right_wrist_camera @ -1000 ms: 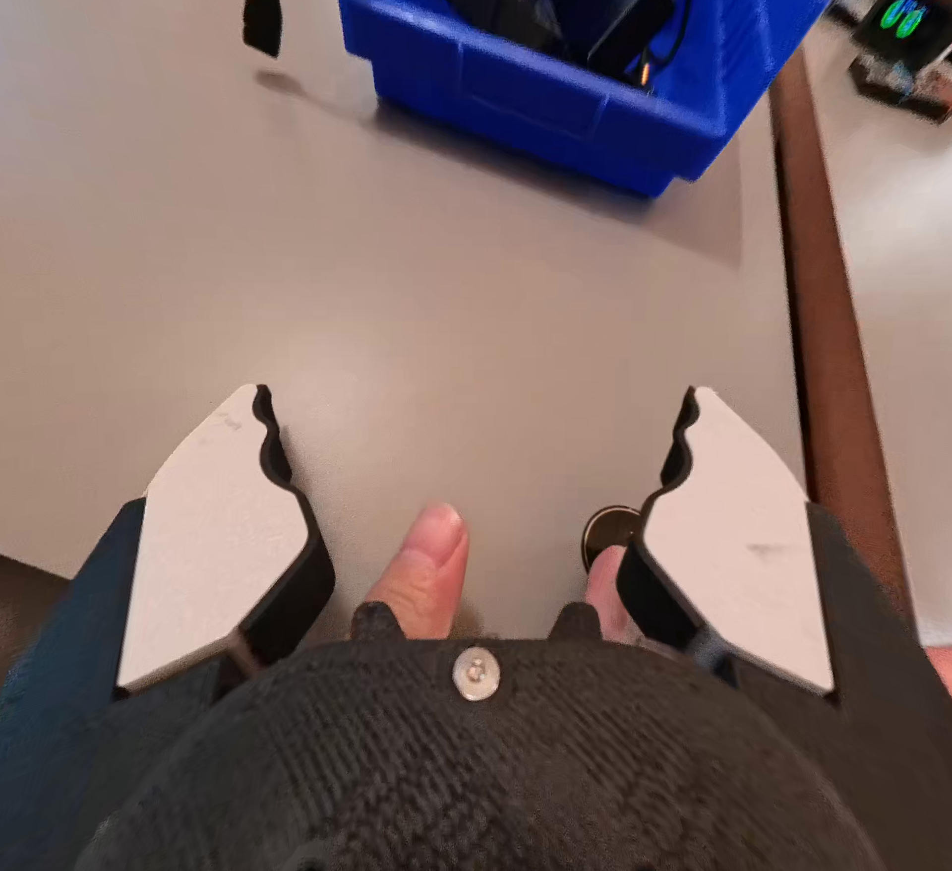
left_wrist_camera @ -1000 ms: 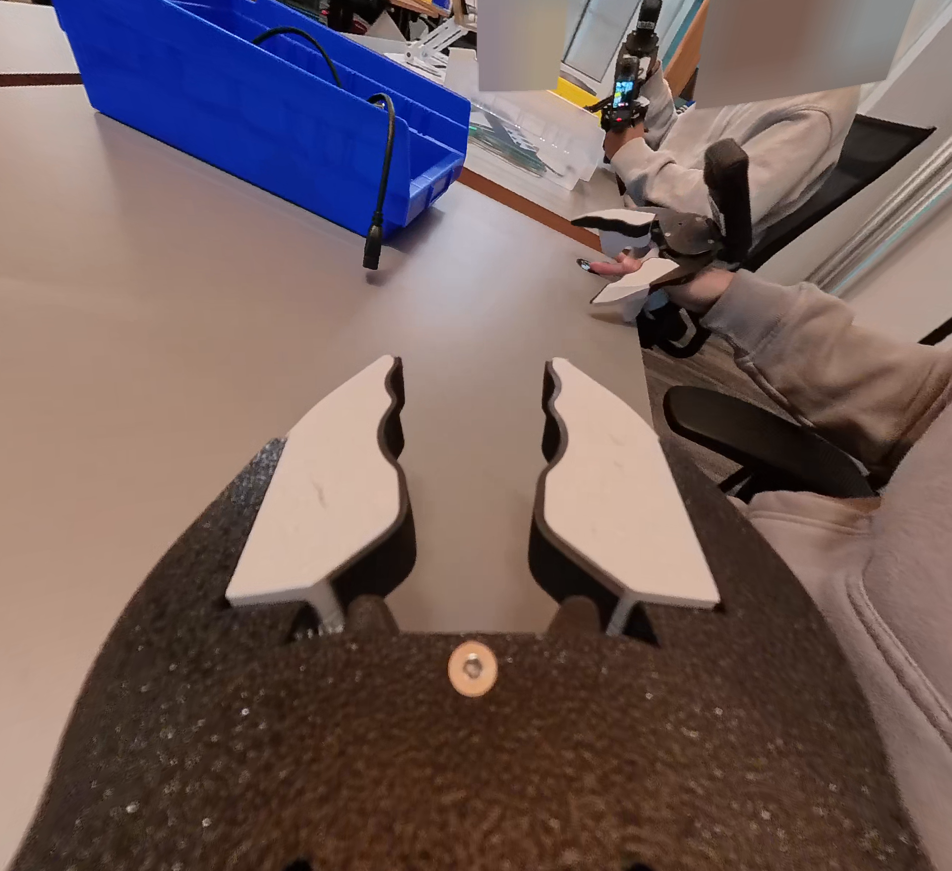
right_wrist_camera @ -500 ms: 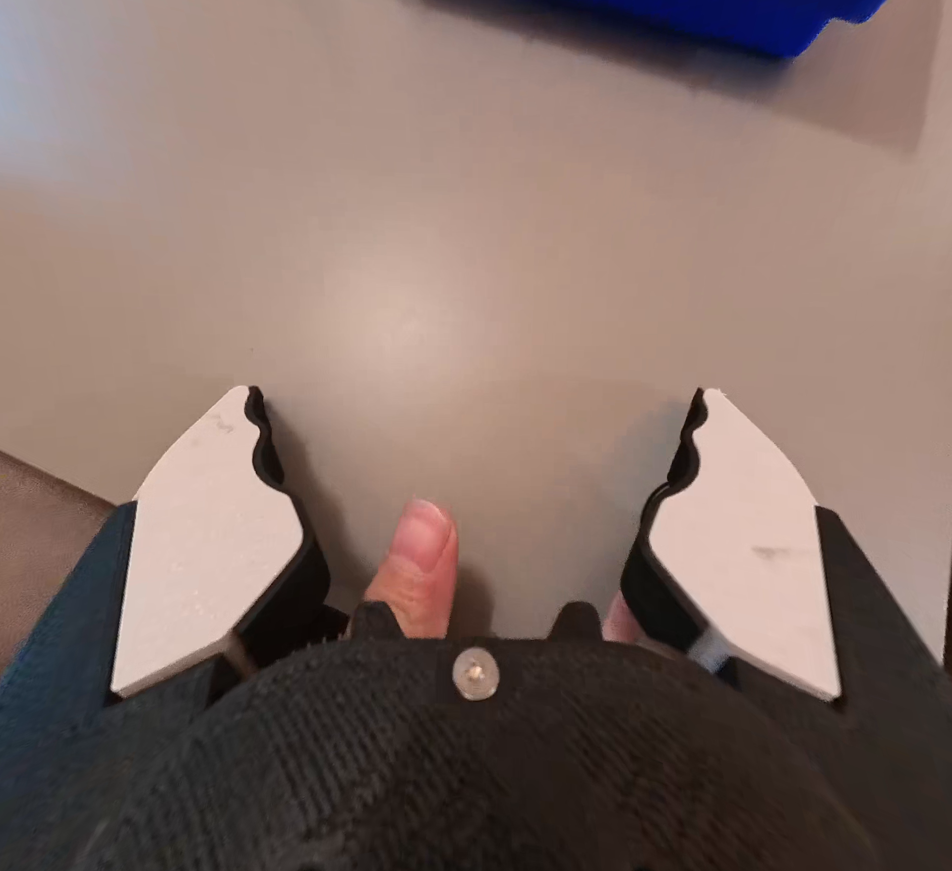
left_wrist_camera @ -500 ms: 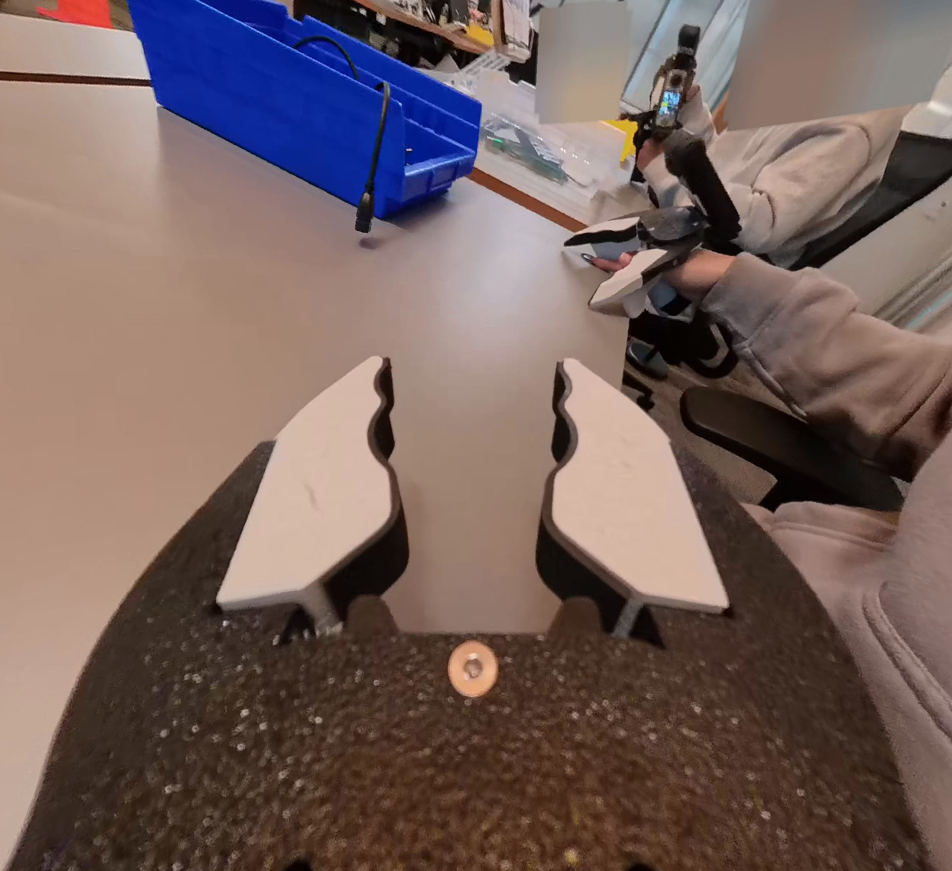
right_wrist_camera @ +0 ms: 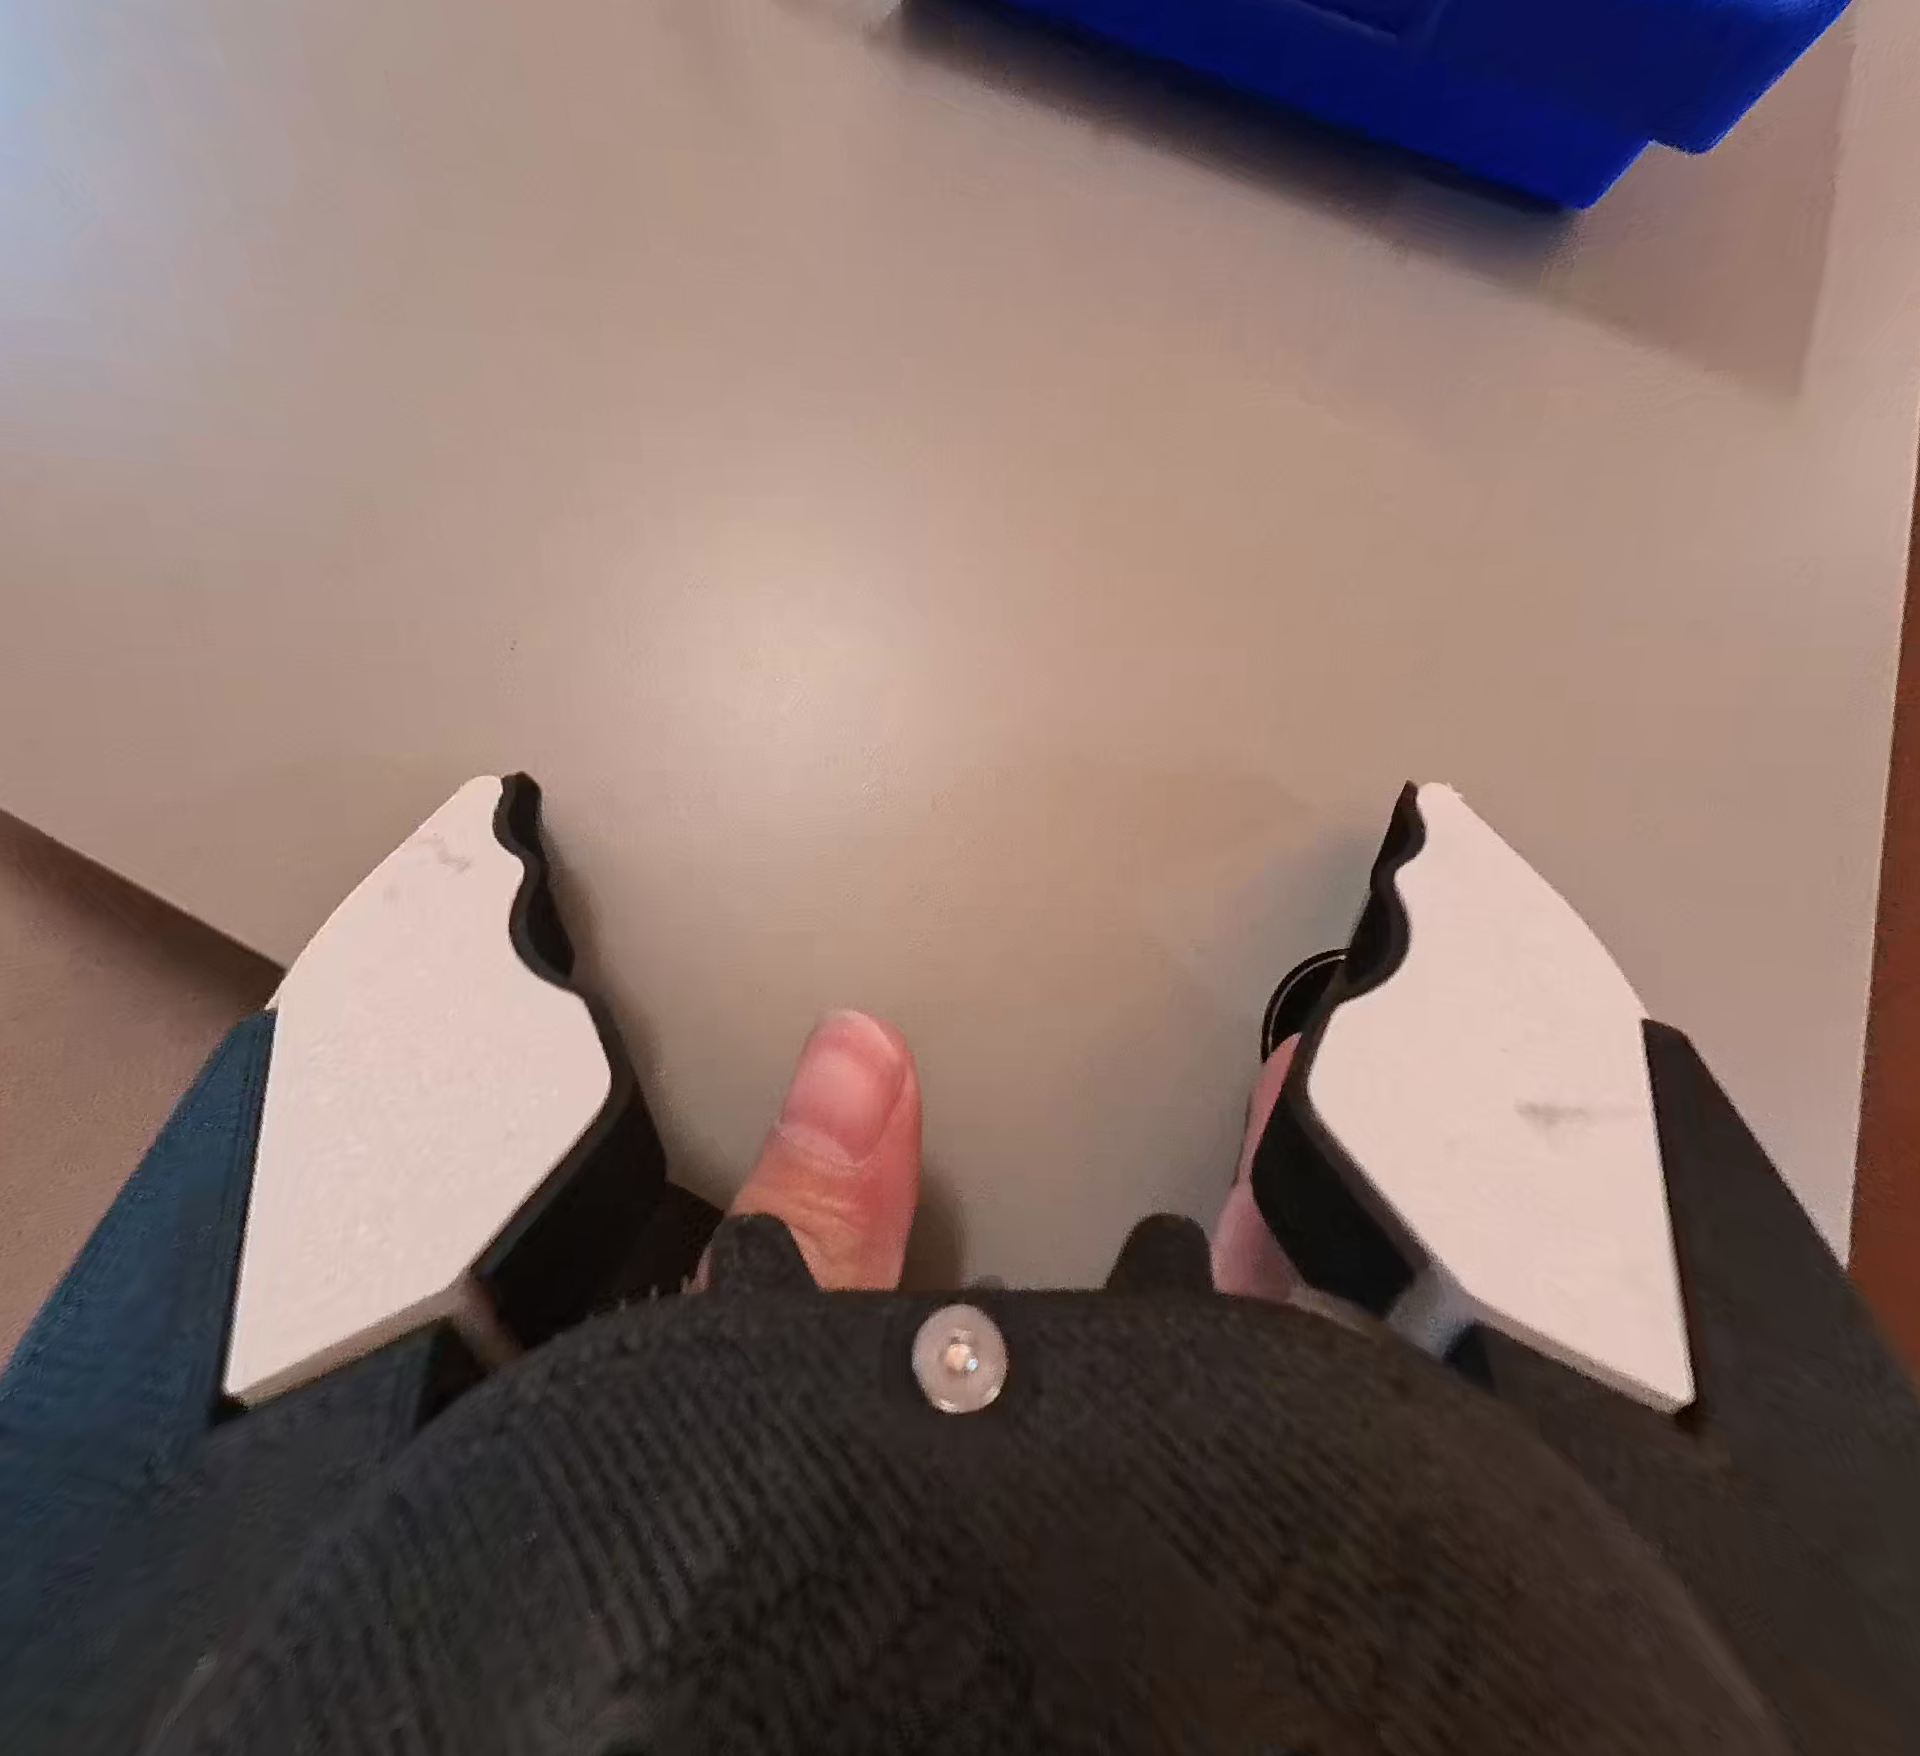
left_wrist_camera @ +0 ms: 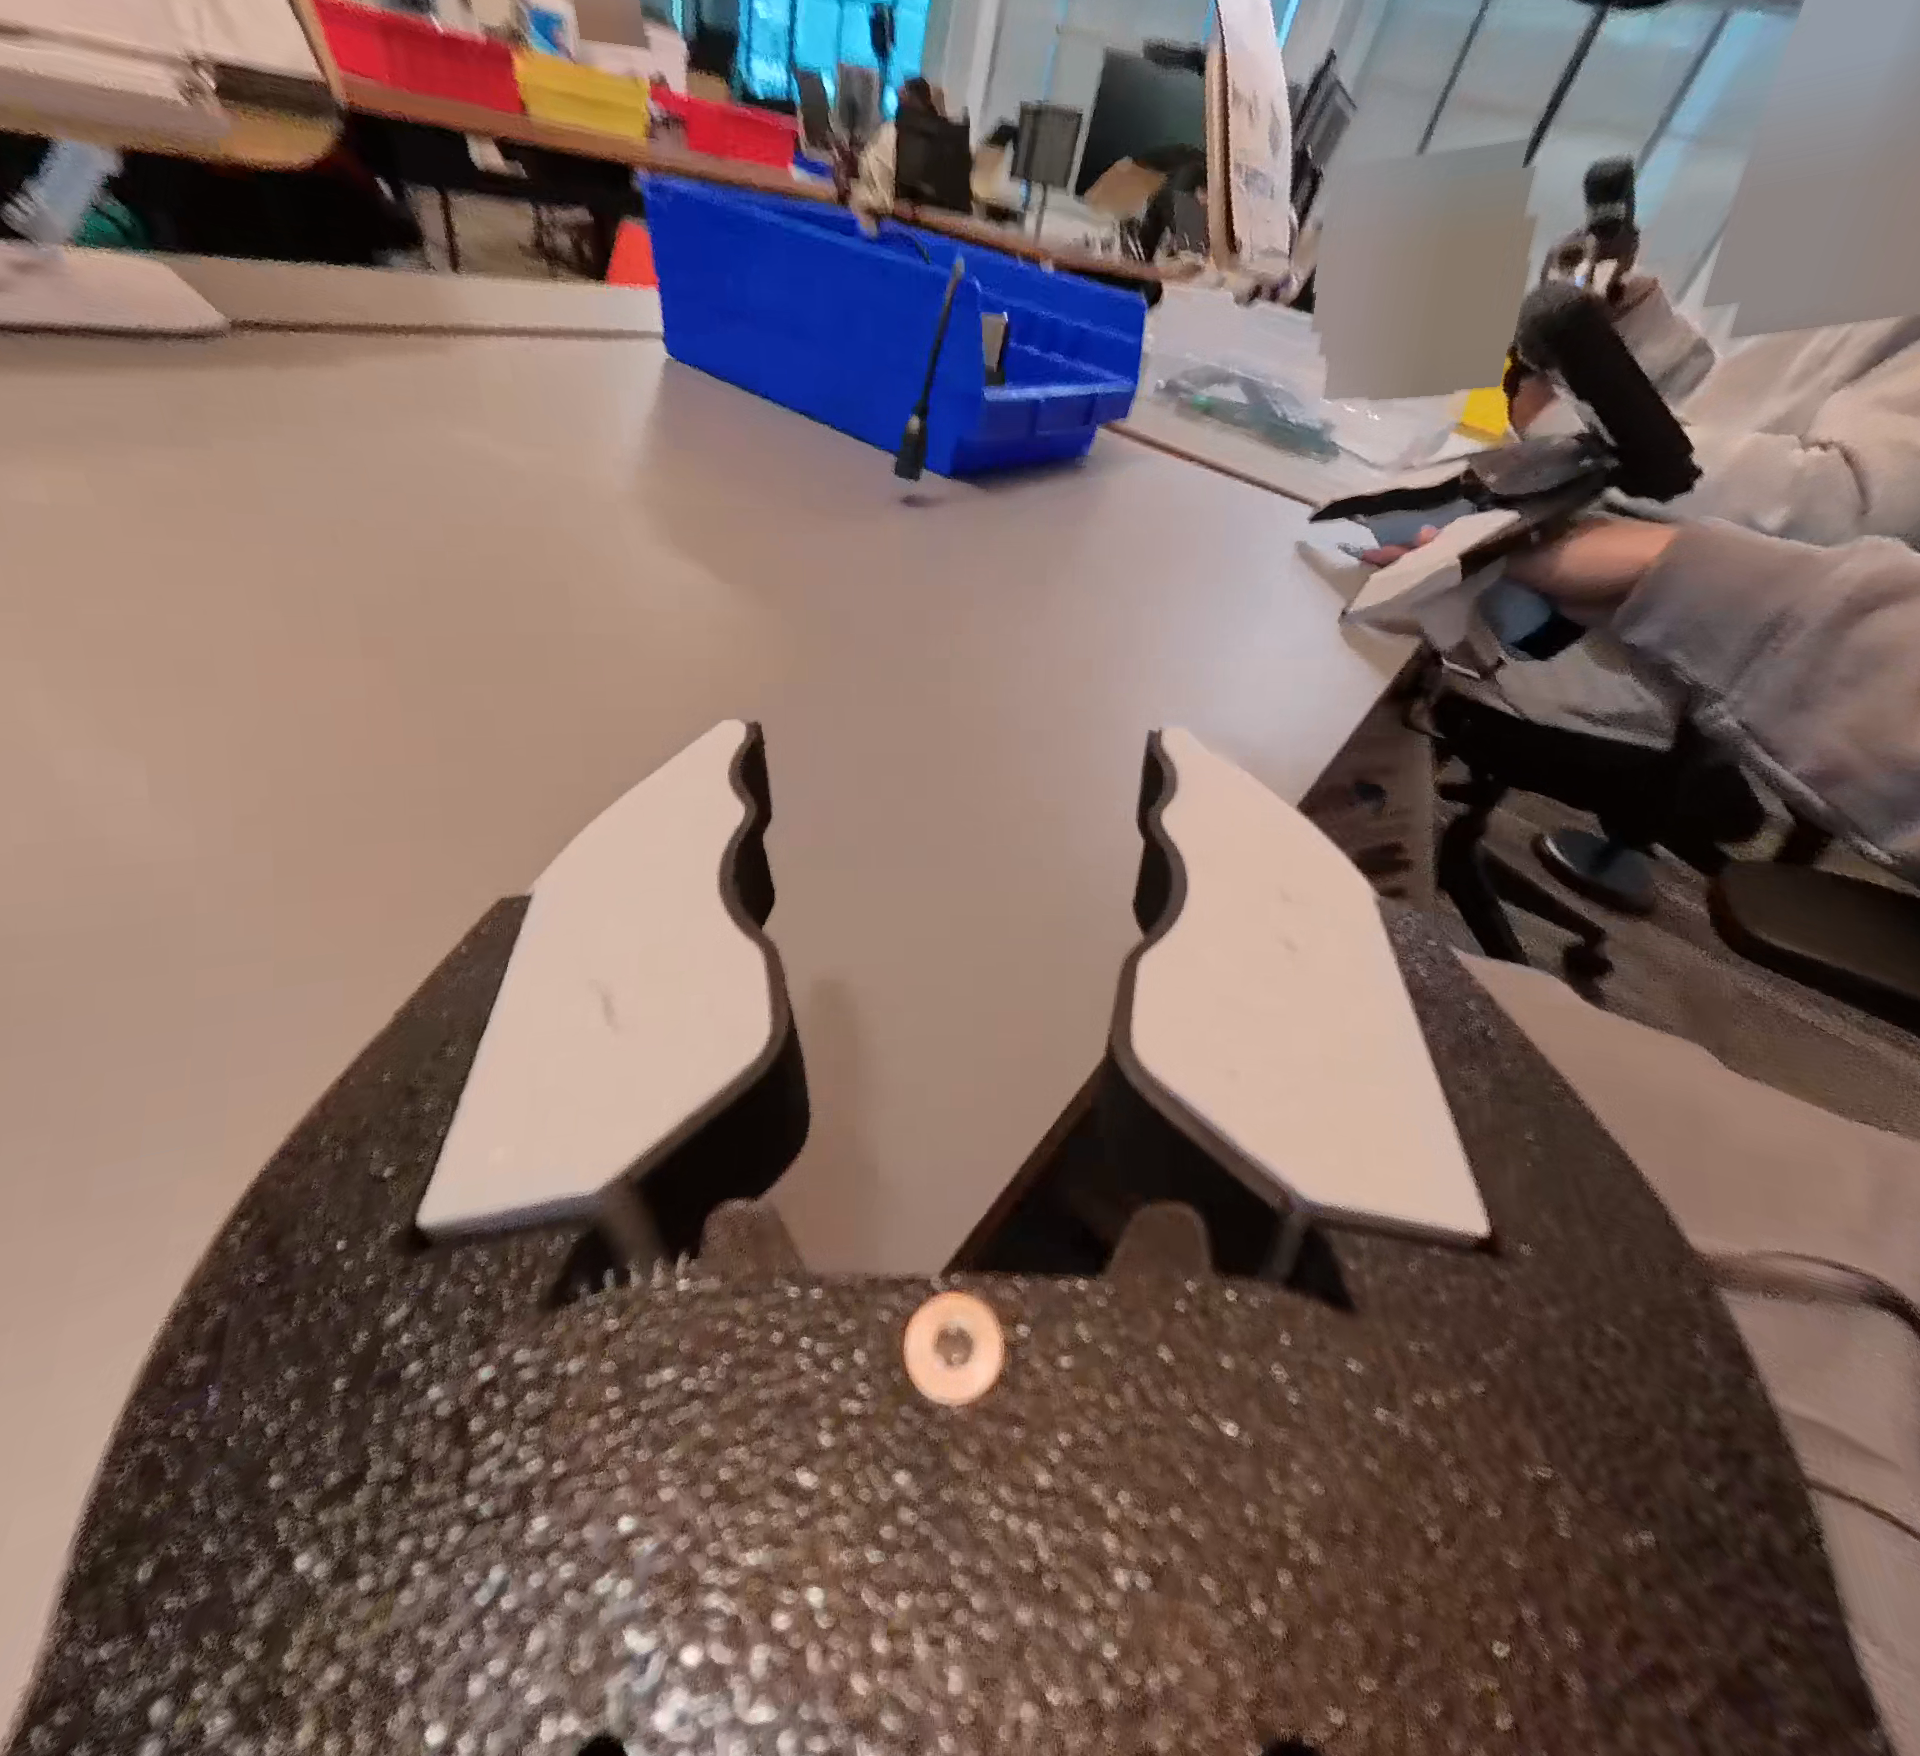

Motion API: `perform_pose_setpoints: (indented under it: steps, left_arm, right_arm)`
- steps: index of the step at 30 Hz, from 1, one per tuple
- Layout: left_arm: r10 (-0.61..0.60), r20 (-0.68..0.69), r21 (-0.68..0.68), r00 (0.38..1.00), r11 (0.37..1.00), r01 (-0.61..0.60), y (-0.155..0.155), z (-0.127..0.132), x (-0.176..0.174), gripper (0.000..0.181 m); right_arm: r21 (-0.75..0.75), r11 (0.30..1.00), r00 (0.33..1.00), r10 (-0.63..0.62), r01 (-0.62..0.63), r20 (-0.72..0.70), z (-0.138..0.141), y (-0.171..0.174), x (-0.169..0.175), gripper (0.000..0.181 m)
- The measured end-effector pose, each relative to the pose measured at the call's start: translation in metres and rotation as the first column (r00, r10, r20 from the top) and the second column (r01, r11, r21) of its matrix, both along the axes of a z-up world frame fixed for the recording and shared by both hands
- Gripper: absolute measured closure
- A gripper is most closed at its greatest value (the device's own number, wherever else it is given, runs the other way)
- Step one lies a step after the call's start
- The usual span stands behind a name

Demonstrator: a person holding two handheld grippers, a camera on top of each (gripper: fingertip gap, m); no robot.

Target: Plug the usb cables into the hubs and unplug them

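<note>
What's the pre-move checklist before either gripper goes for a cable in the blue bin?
1. Left gripper open and empty: ok.
2. Right gripper open and empty: ok, jaws spread wide over bare table.
3. Cable target visible: ok, a black cable hangs over the blue bin wall, its plug end just above the table.
4. Hubs located: cannot tell, the bin's inside is almost wholly out of frame.
5. Path to the bin clear: ok, nothing lies on the table between grippers and bin.
6. Grippers in reach of the bin: not ok, both sit near the table's front edge.
</note>
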State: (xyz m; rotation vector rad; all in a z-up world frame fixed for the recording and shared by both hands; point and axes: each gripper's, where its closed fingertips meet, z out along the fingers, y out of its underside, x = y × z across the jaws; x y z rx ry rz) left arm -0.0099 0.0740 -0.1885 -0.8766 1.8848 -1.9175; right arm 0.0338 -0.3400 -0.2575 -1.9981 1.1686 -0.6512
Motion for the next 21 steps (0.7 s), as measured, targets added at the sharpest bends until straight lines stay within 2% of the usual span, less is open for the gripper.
perform_pose_setpoints:
  steps: [2,4,7,11,21]
  left_arm:
    - [0.041,0.054,-0.018,0.998,0.999,-0.040,0.004,0.008,-0.001,0.114]
    - [0.063,0.098,0.024,0.993,0.998,-0.065,0.005,0.011,-0.002,0.114]
    - [0.057,0.124,0.093,0.991,0.993,-0.069,0.002,0.011,-0.006,0.114]
    - [0.033,0.165,0.082,0.986,0.995,-0.047,-0.005,0.019,-0.015,0.114]
    - [0.006,0.164,0.048,0.986,0.999,-0.014,-0.010,0.017,-0.021,0.113]
  right_arm:
    - [0.001,1.000,1.000,0.009,-0.009,0.024,0.003,-0.001,-0.001,0.035]
    - [-0.003,1.000,1.000,0.008,-0.008,0.015,0.006,-0.001,-0.002,0.036]
    - [-0.009,1.000,1.000,0.018,-0.018,0.007,0.009,0.000,-0.001,0.035]
    - [-0.016,0.999,0.999,0.032,-0.032,0.004,0.012,0.001,-0.001,0.035]
    - [-0.005,0.999,0.999,0.037,-0.037,-0.019,0.013,0.001,-0.003,0.035]
